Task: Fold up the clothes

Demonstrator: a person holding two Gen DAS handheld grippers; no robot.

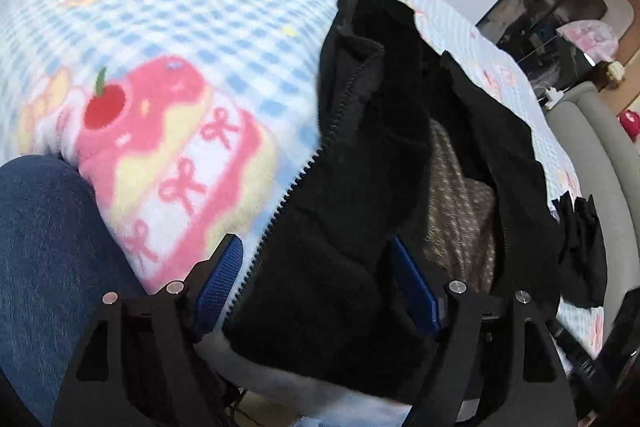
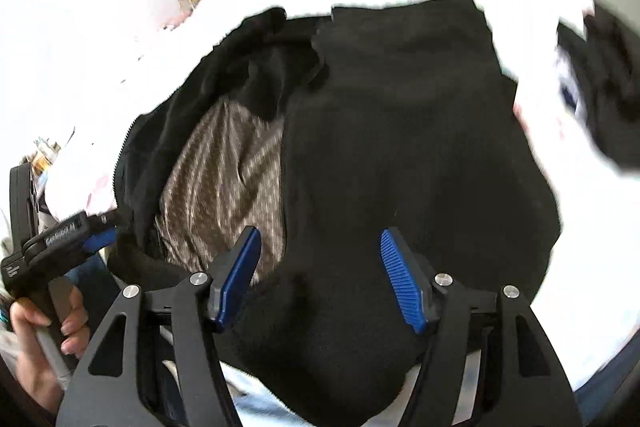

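Nearby, both tools (image 1: 316,283) (image 2: 320,275) agape astride black jacket's (image 1: 352,187) near edge.

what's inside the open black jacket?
The black fleece jacket lies unzipped on the checked blanket. Between its front panels shows a brown patterned lining, also seen from the right wrist. The black panels cover the rest of it.
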